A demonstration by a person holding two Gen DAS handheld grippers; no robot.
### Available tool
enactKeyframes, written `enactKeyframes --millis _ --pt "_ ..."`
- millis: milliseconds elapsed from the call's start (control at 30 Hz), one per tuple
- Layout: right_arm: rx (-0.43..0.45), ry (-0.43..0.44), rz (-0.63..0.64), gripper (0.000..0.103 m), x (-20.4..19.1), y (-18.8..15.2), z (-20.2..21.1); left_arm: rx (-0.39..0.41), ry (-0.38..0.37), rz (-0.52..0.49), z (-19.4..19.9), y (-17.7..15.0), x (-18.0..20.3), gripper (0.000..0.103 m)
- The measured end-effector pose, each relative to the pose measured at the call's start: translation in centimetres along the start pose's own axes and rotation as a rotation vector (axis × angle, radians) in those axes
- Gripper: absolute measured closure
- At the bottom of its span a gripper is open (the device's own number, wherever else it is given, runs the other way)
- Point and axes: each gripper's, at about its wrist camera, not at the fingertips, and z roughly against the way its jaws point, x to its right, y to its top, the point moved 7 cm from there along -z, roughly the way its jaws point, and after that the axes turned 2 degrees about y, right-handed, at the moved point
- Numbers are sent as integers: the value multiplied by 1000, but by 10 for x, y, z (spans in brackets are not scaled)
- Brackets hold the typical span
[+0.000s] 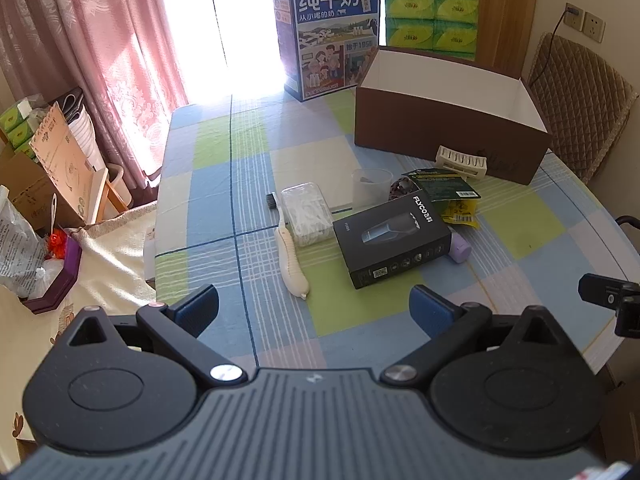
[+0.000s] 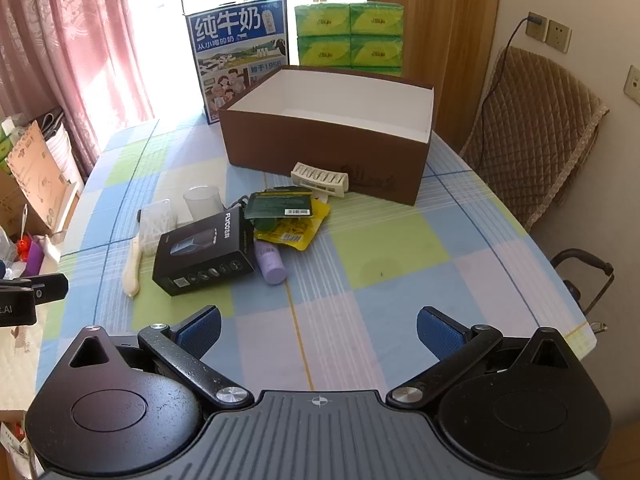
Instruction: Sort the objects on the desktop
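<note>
Grippers: your left gripper (image 1: 314, 310) and right gripper (image 2: 318, 330) both spread, empty | black box (image 1: 392, 236) at 12 o'clock | brown box (image 1: 452, 136) at 1 o'clock.

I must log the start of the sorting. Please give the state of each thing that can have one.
left gripper: open, empty
right gripper: open, empty
brown box: open top, nothing seen inside
black shaver box: closed, lying flat
plastic cup: upright
purple bottle: lying on its side
wall plug: plugged in
</note>
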Motion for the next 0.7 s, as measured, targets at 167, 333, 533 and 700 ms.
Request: enactKeyframes --millis 167,333,533,700 --pt "-11 7 -3 2 -1 -2 -5 -9 -13 -5 -4 0 0 2" --pt "-10 11 -12 2 0 -2 -8 -7 -20 -4 -7 1 -1 1" --pt "12 50 -37 2 -1 1 -8 -3 -35 -2 -10 2 -3 1" --pt "19 59 -24 2 -4 2 -13 -2 -44 3 -14 0 -7 1"
